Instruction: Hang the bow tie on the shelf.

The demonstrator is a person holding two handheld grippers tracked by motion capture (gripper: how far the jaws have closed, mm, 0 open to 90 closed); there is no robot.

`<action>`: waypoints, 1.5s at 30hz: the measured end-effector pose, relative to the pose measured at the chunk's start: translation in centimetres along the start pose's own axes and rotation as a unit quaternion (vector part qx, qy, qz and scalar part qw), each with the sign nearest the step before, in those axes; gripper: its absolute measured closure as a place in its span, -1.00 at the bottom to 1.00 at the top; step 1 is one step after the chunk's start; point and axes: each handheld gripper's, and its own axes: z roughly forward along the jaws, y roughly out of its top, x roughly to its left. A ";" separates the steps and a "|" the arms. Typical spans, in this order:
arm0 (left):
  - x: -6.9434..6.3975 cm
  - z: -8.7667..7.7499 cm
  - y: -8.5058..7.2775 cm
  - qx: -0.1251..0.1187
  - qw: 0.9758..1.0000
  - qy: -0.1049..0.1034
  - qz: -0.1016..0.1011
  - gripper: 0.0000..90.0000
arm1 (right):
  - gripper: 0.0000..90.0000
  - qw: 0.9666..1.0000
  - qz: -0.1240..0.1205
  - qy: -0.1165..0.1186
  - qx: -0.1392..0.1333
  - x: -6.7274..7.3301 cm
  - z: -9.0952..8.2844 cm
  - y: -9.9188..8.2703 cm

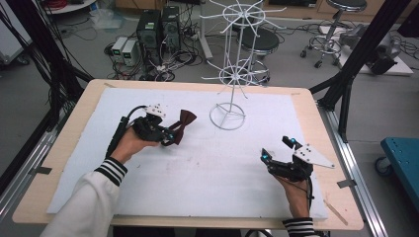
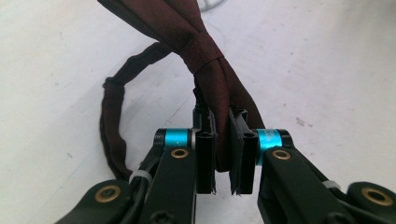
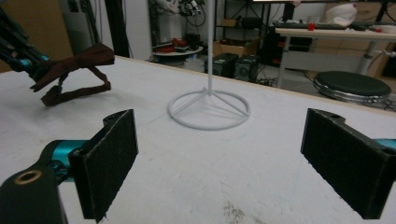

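Step in hand: bow tie (image 1: pixel 181 126) pinched and lifted off the white mat (image 1: pixel 207 168), its strap loop dangling. Left gripper (image 1: pixel 165 134) is clamped tight on one wing, forearm angled toward the rack (image 1: pixel 232 69). Next, probably: carry the tie to a rack arm and hook the loop. Right gripper (image 1: pixel 277 149) rests low on the mat, jaws wide, empty.

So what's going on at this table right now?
A person works with a hand-held gripper in each hand over a white-covered table. The left gripper is shut on one wing of a dark brown bow tie, holding it off the surface with its neck strap dangling. The right gripper is open with nothing between its fingers, near the table's right side. A white wire hanging rack stands behind them with nothing on it yet.
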 end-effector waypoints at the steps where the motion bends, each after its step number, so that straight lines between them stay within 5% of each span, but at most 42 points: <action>1: -0.2 -0.1 0.1 -0.004 1.000 0.000 0.001 0.83 | -0.77 1.000 -0.002 0.008 -0.001 0.1 0.0 0.3; 11: -1.6 -1.9 0.6 -0.042 0.999 -0.026 0.022 0.83 | -0.77 0.998 -0.013 0.068 -0.005 0.6 0.2 2.6; 17: -2.7 -2.7 0.9 -0.063 0.996 -0.048 0.037 0.83 | -0.77 0.992 -0.012 0.129 0.010 0.9 1.1 4.1; 23: -3.4 -3.3 1.0 -0.080 0.993 -0.063 0.052 0.83 | -0.77 0.982 -0.007 0.186 0.033 1.3 2.3 5.9; 25: -3.5 -3.4 1.0 -0.085 0.992 -0.070 0.053 0.83 | -0.77 0.975 -0.010 0.216 0.043 1.6 3.1 6.9; 27: -3.6 -3.6 1.1 -0.091 0.991 -0.076 0.054 0.83 | -0.77 0.974 -0.011 0.221 0.048 1.8 3.4 7.3; 28: -3.7 -3.7 1.1 -0.092 0.991 -0.079 0.058 0.83 | -0.77 0.969 -0.020 0.240 0.056 2.1 4.0 7.9; 31: -4.0 -3.9 1.1 -0.095 0.990 -0.087 0.063 0.83 | -0.77 0.966 -0.021 0.251 0.055 2.4 4.6 8.5; 32: -4.0 -4.0 1.1 -0.097 0.989 -0.090 0.065 0.83 | -0.77 0.962 -0.019 0.267 0.061 2.6 5.1 8.9; 35: -4.2 -4.3 1.1 -0.099 0.987 -0.099 0.073 0.83 | -0.76 0.958 -0.024 0.279 0.064 3.0 5.5 9.4; 36: -4.3 -4.3 1.1 -0.101 0.987 -0.101 0.076 0.83 | -0.76 0.954 -0.028 0.292 0.068 3.5 6.1 9.9; 42: -4.6 -4.5 1.1 -0.116 0.982 -0.121 0.086 0.83 | -0.76 0.949 -0.023 0.306 0.065 4.5 7.4 11.0; 45: -4.8 -4.6 1.2 -0.123 0.979 -0.134 0.093 0.83 | -0.71 0.943 -0.024 0.324 0.068 5.1 8.1 11.7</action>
